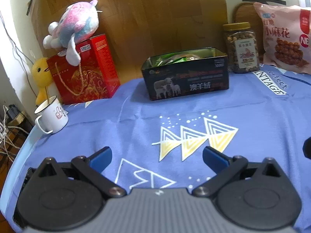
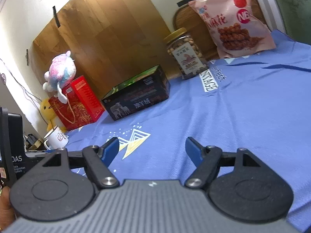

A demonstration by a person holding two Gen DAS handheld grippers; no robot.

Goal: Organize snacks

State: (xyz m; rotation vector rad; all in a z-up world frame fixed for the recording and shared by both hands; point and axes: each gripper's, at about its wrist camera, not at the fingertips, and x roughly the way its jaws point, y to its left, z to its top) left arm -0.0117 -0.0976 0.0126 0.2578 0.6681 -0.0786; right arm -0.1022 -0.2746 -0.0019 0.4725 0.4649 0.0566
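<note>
A black tin box [image 1: 186,75] [image 2: 137,97] stands open at the back of the blue cloth, with green snack packets [image 1: 171,58] inside it. To its right stand a clear jar of nuts [image 1: 242,47] [image 2: 186,54] with a gold lid and a big pink snack bag [image 1: 285,38] [image 2: 235,19] leaning on the wall. My left gripper [image 1: 157,158] hovers open over the cloth's triangle print, well short of the tin. My right gripper [image 2: 152,148] is open too, nothing between its blue fingers [image 2: 111,147].
A red gift box [image 1: 85,71] [image 2: 77,103] with a pastel plush toy [image 1: 77,25] on top sits at the back left, beside a yellow duck toy [image 1: 41,75] and a white mug [image 1: 51,115] [image 2: 56,137]. Cardboard [image 1: 136,19] lines the wall. A black device [image 2: 11,145] is at the left.
</note>
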